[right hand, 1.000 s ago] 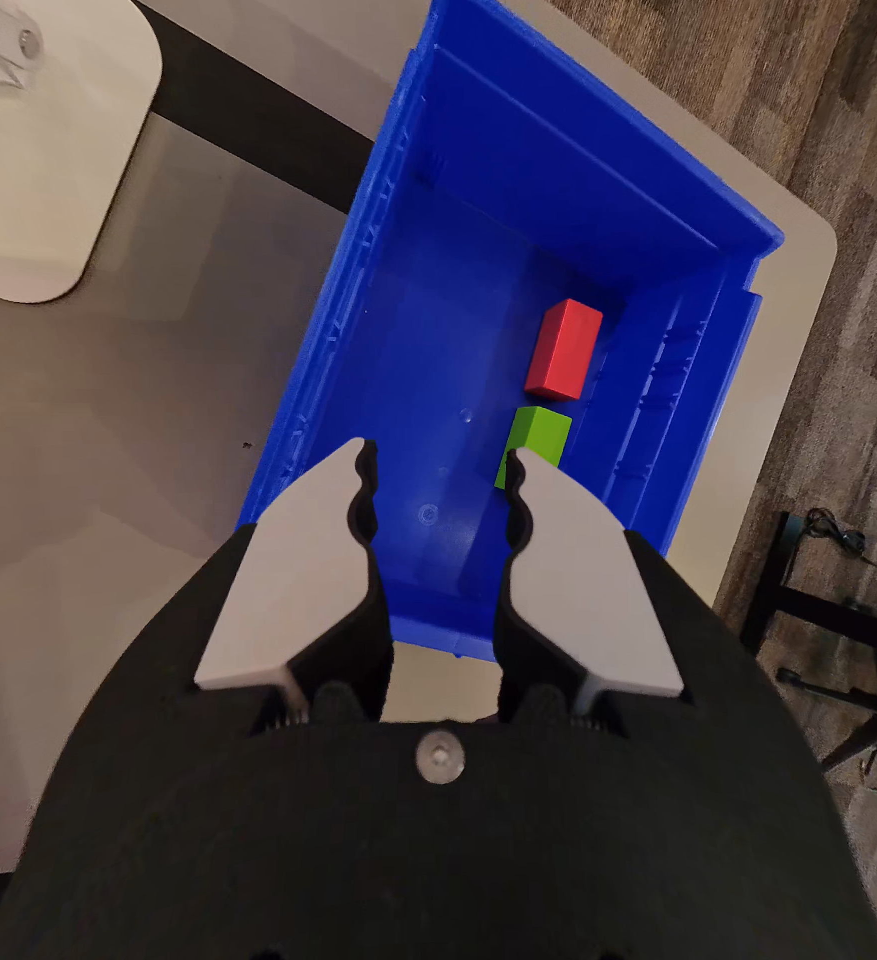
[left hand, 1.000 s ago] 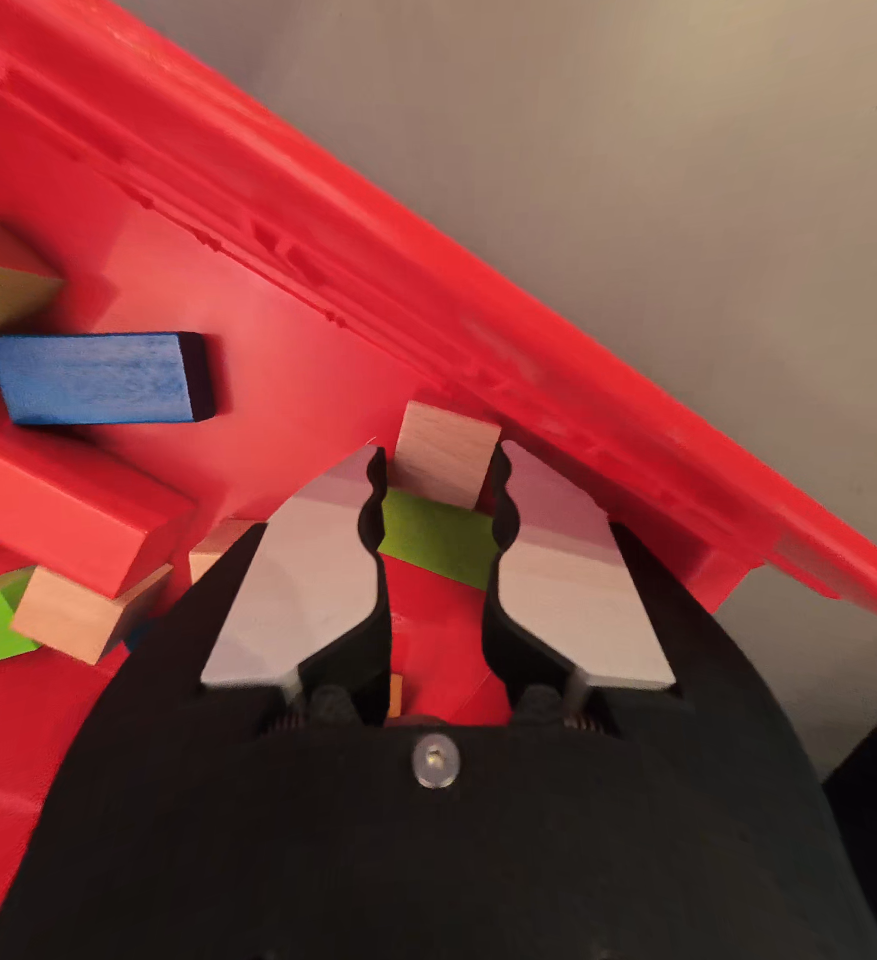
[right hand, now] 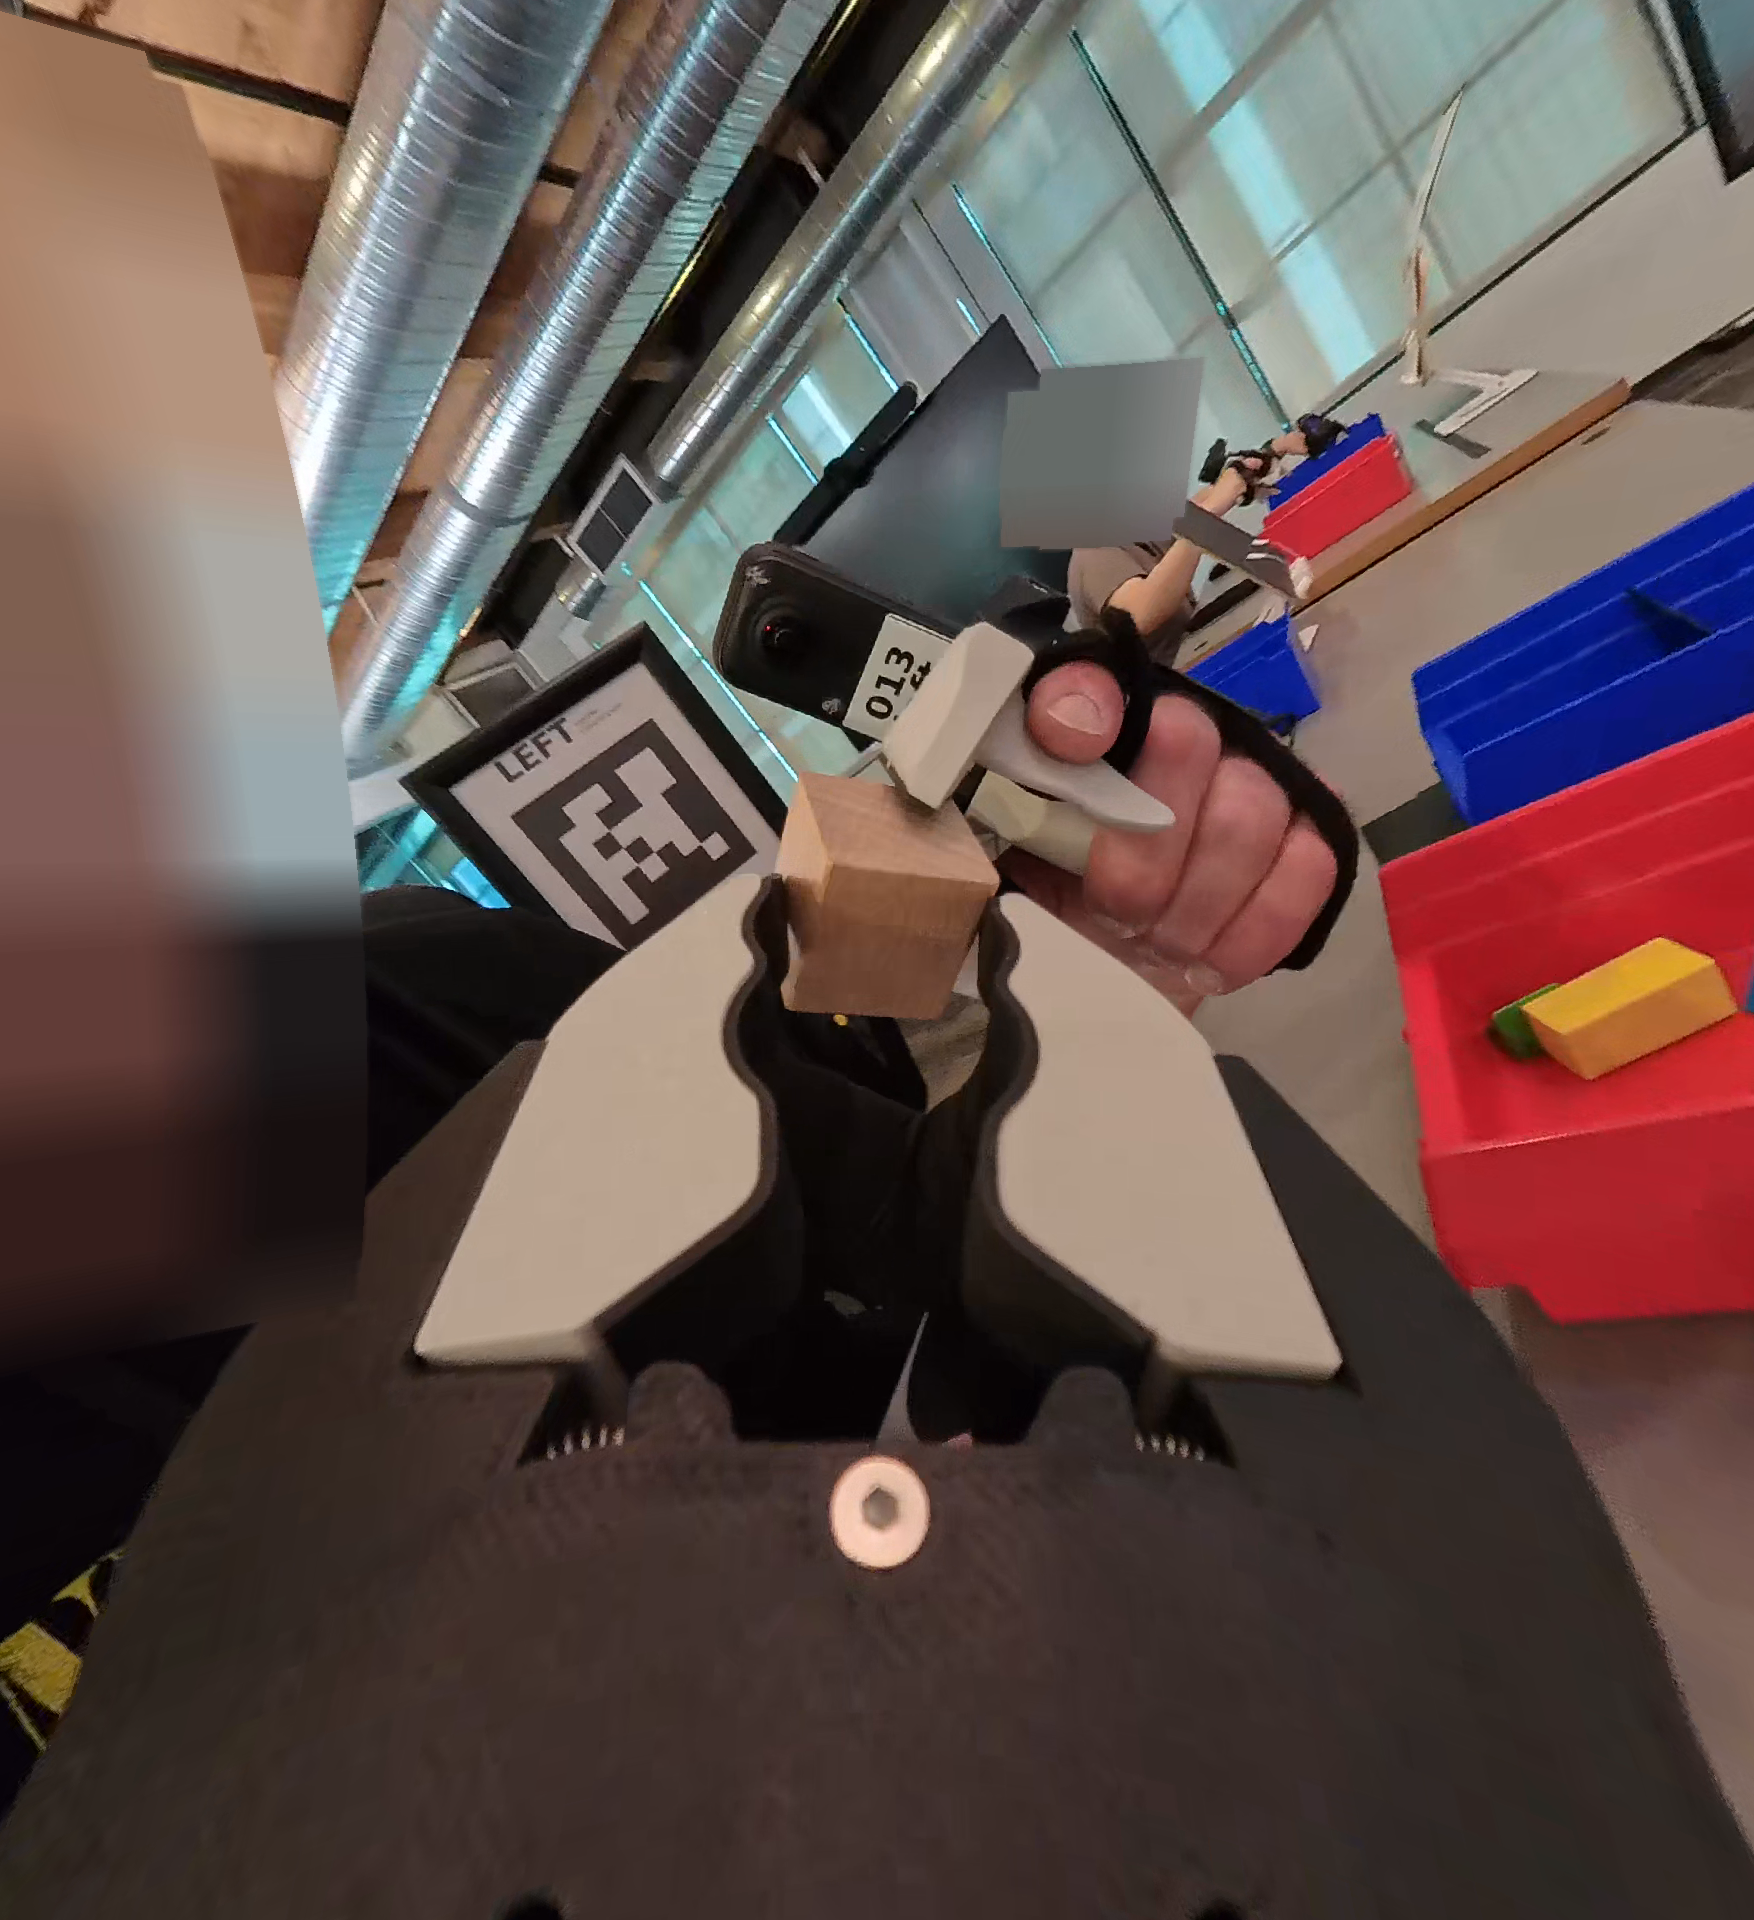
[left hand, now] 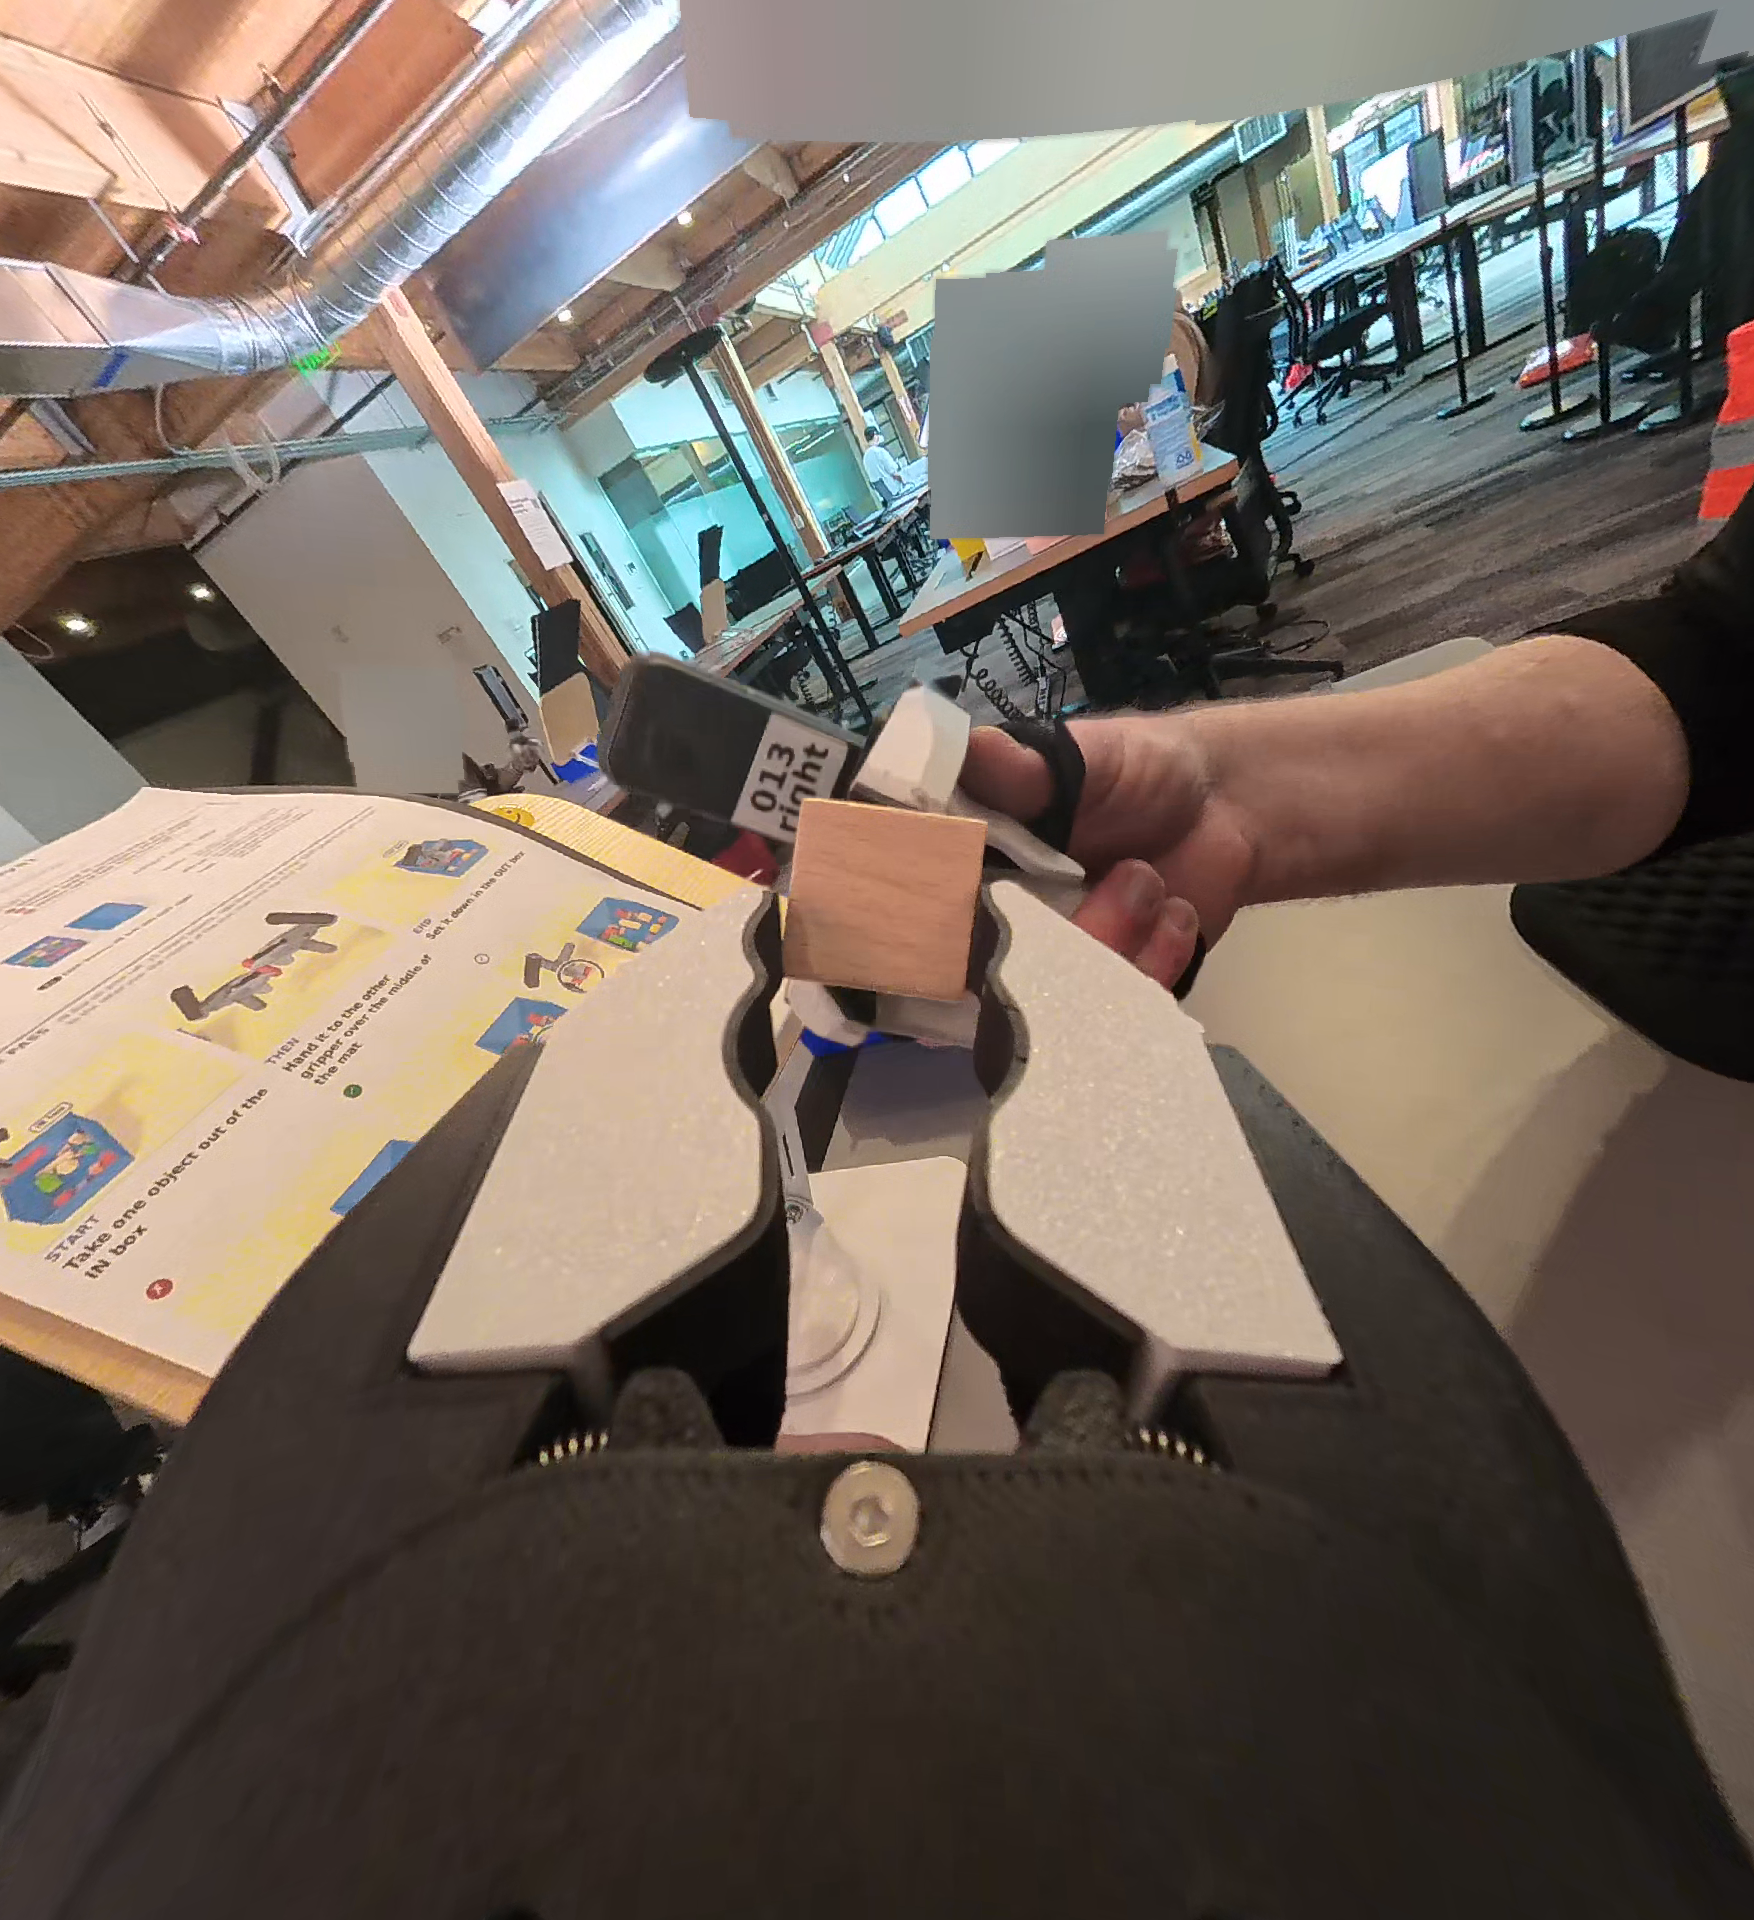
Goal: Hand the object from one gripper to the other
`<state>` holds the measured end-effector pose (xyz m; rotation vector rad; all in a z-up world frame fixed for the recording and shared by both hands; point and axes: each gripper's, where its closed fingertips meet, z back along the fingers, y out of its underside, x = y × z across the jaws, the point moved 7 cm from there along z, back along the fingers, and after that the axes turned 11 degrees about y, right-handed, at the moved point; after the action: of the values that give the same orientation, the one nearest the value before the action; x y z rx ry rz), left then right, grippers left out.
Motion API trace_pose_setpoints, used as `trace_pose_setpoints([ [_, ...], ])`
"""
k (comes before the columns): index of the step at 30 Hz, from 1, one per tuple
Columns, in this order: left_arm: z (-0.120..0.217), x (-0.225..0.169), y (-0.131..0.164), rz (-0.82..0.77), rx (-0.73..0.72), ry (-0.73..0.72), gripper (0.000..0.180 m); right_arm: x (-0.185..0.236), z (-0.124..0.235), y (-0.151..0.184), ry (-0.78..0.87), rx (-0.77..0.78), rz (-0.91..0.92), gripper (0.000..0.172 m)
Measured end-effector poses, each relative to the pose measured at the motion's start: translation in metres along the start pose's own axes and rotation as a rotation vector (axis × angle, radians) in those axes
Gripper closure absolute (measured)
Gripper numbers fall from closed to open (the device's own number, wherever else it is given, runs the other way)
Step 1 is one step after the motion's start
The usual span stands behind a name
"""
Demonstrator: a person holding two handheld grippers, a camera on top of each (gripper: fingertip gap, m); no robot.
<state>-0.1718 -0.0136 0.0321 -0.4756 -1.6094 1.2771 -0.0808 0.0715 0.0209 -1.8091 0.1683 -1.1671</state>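
Note:
A plain wooden cube point(left hand: 883, 899) is held in mid-air between both grippers. In the left wrist view my left gripper point(left hand: 878, 920) is shut on the cube's two sides. The right gripper's grey fingers point(left hand: 914, 743) reach the cube from behind, above and below it, held by a hand point(left hand: 1268, 800). In the right wrist view my right gripper point(right hand: 878, 925) is shut on the same cube point(right hand: 883, 935). There the left gripper's grey fingers point(right hand: 951, 727) touch the cube's far top edge.
A red bin point(right hand: 1631, 1174) with yellow, green and blue blocks stands at the right, with blue bins point(right hand: 1631, 665) behind it. A framed marker card point(right hand: 624, 810) stands behind the cube. A printed instruction sheet point(left hand: 229, 987) lies at the left on the table. The tips of both grippers are at nearly the same place.
My left gripper has lifted the wooden cube out of the red bin. My right gripper has left the blue bin, met it in mid-air and closed its open jaws on the cube.

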Motion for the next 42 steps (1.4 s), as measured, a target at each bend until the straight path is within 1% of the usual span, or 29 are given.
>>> trace_pose_setpoints([
  [2, -0.002, 0.001, -0.002, 0.03, -0.005, -0.003, 0.143, 0.006, 0.007, -0.003, 0.046, -0.002, 0.038, 0.14],
  [4, 0.0, 0.003, -0.003, 0.037, -0.015, -0.037, 0.133, 0.015, 0.023, -0.006, 0.143, 0.003, 0.095, 0.141],
  [6, 0.006, 0.005, -0.004, 0.038, -0.018, -0.049, 0.137, 0.022, 0.058, -0.011, 0.346, 0.035, 0.161, 0.141],
  [7, 0.01, 0.006, -0.004, 0.033, -0.005, -0.065, 0.139, 0.022, 0.085, -0.013, 0.506, 0.065, 0.201, 0.141],
  [8, 0.014, 0.007, -0.005, 0.032, 0.003, -0.078, 0.14, 0.019, 0.117, -0.014, 0.705, 0.103, 0.237, 0.141],
  [9, 0.017, 0.008, -0.004, 0.031, 0.012, -0.091, 0.145, 0.014, 0.154, -0.012, 0.926, 0.168, 0.251, 0.141],
  [11, 0.02, 0.01, -0.002, 0.037, 0.043, -0.106, 0.148, 0.005, 0.234, -0.002, 1.354, 0.335, 0.208, 0.141],
  [12, 0.02, 0.01, -0.002, 0.038, 0.045, -0.102, 0.149, 0.002, 0.27, 0.005, 1.514, 0.411, 0.149, 0.141],
  [13, 0.02, 0.01, -0.001, 0.039, 0.044, -0.106, 0.148, -0.003, 0.302, 0.016, 1.618, 0.488, 0.065, 0.141],
  [15, 0.019, 0.013, 0.002, 0.06, 0.069, -0.112, 0.148, -0.015, 0.352, 0.039, 1.732, 0.604, -0.101, 0.141],
  [17, 0.02, 0.014, 0.006, 0.068, 0.099, -0.12, 0.147, -0.029, 0.392, 0.064, 1.815, 0.725, -0.252, 0.141],
  [19, 0.021, 0.015, 0.008, 0.078, 0.115, -0.124, 0.147, -0.046, 0.421, 0.083, 1.852, 0.778, -0.353, 0.141],
  [21, 0.021, 0.014, 0.01, 0.073, 0.141, -0.123, 0.146, -0.061, 0.441, 0.1, 1.875, 0.832, -0.426, 0.14],
  [23, 0.021, 0.014, 0.012, 0.07, 0.167, -0.123, 0.146, -0.072, 0.453, 0.11, 1.882, 0.851, -0.466, 0.14],
  [30, 0.02, 0.017, 0.02, 0.087, 0.202, -0.119, 0.144, -0.088, 0.465, 0.126, 1.872, 0.878, -0.535, 0.139],
  [37, 0.023, 0.018, 0.024, 0.101, 0.229, -0.129, 0.141, -0.092, 0.465, 0.127, 1.881, 0.916, -0.526, 0.139],
  [38, 0.024, 0.019, 0.025, 0.105, 0.236, -0.134, 0.14, -0.092, 0.465, 0.127, 1.886, 0.928, -0.526, 0.137],
  [40, 0.029, 0.021, 0.029, 0.118, 0.277, -0.149, 0.135, -0.088, 0.465, 0.125, 1.915, 0.95, -0.518, 0.118],
  [42, 0.041, 0.023, 0.035, 0.132, 0.368, -0.19, 0.131, -0.08, 0.46, 0.118, 1.931, 0.919, -0.482, 0.112],
])
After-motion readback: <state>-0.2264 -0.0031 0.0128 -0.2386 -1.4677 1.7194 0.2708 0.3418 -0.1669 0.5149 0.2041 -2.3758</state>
